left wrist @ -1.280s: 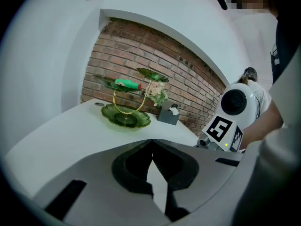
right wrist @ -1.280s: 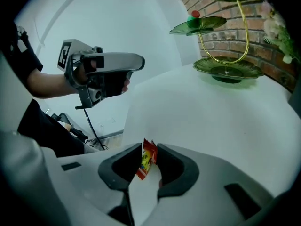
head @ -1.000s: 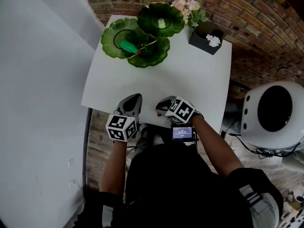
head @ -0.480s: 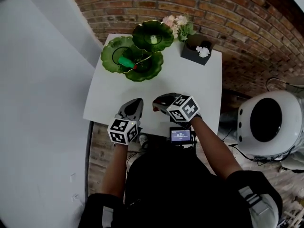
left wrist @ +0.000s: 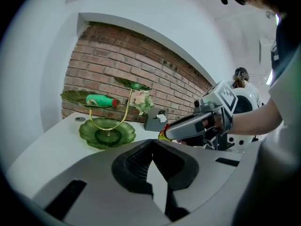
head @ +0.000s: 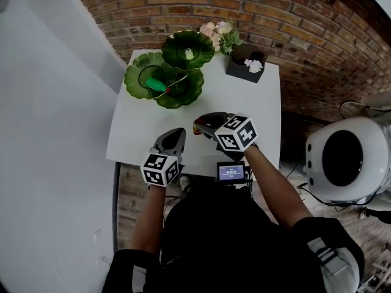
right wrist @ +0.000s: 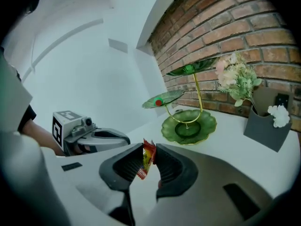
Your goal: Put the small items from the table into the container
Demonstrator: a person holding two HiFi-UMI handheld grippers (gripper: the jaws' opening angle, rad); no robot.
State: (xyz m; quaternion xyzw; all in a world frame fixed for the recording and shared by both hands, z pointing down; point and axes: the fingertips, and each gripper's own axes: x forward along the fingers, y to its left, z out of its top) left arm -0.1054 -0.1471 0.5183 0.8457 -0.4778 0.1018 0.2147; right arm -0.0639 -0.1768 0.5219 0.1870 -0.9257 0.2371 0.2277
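My right gripper (head: 198,126) is shut on a small red and yellow candy wrapper (right wrist: 148,158) and hangs above the near part of the white table (head: 244,105). The wrapper (left wrist: 164,134) pokes out at its tip. To its left my left gripper (head: 173,135) hovers over the table's near edge, its jaws shut with nothing between them (left wrist: 151,142). A three-tier green leaf-dish stand (head: 165,78) occupies the far left of the table. A green item with a red end (head: 158,84) lies on one tier, and a small white item (head: 189,54) rests in the top dish.
A dark box holding a white flower (head: 245,66) and a bunch of pale flowers (head: 221,34) stand at the far right by the brick wall. A small screen (head: 233,172) sits at the table's near edge. A round white appliance (head: 345,154) is on the floor to the right.
My right gripper has lifted off the table with the candy wrapper and moved further over the table. The left gripper has risen a little.
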